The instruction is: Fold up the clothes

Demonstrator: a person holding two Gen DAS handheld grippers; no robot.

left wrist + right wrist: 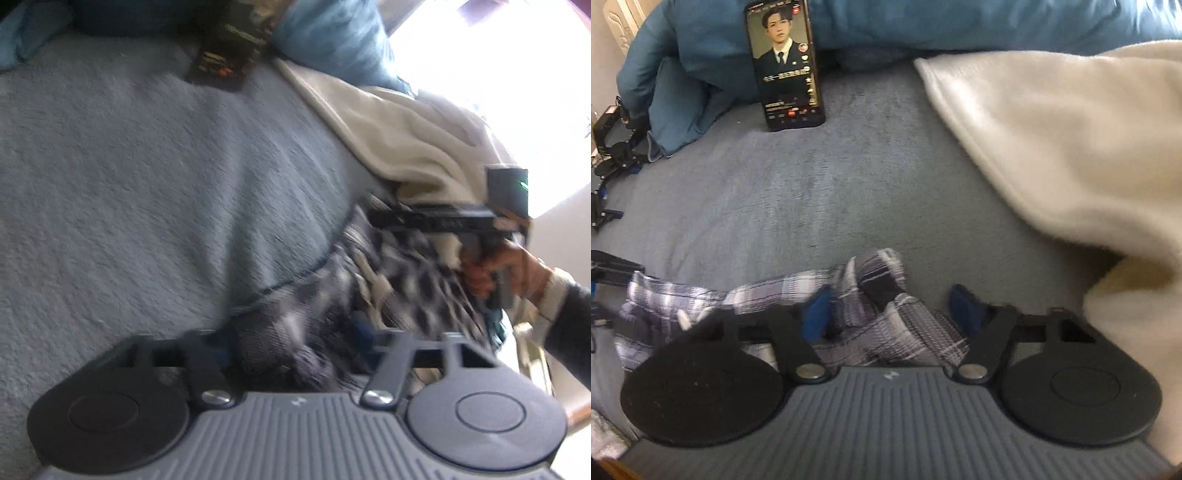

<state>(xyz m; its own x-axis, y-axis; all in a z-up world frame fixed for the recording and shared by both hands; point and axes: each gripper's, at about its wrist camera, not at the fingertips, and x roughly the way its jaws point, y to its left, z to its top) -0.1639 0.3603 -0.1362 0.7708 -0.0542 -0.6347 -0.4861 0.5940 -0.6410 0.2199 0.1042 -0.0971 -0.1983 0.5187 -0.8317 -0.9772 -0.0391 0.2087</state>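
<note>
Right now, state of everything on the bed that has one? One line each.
plaid garment: crumpled, unfolded, on the grey bedspread.
left claw: plaid cloth between its fingers; too blurred to confirm a grip.
right claw: part open, plaid cloth between its fingers, the right one apart from it.
phone: screen lit, propped against the blue pillow.
cream blanket: bunched, unfolded.
</note>
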